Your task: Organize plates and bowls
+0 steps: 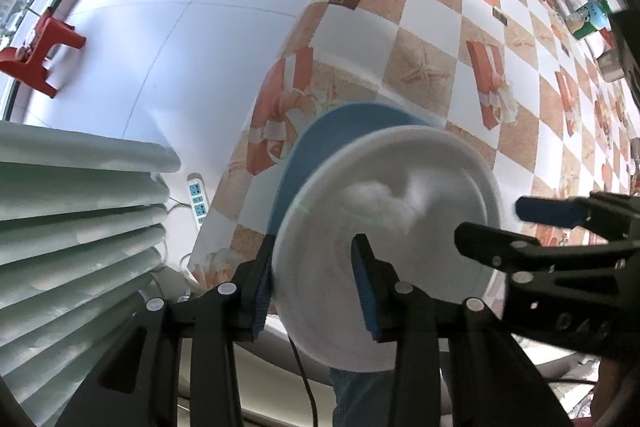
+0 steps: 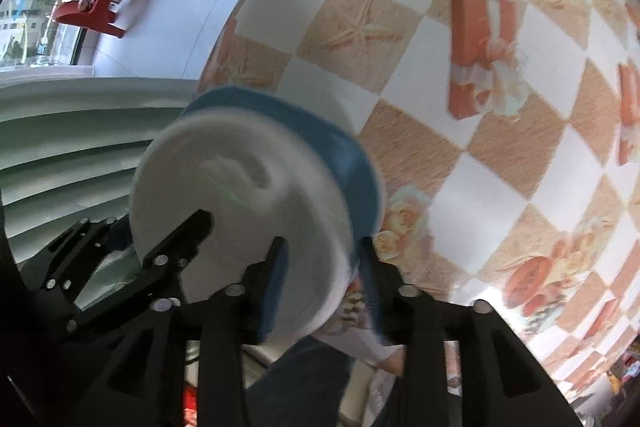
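both my grippers pinching same white bowl [image 1: 384,247] rim, left gripper [image 1: 316,291], right gripper [image 2: 320,287]; blue plate [image 1: 344,131] behind, over checkered tablecloth [image 1: 440,39].

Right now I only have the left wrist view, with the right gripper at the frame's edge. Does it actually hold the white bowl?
Observer: Yes. In the right wrist view the right gripper straddles the rim of the white bowl, with one finger on its inner face.
Operator: And the other finger?
Observer: It sits behind the blue dish that backs the bowl, so both dishes lie between the fingers. The frame is blurred, so I cannot confirm how firmly they are pressed.
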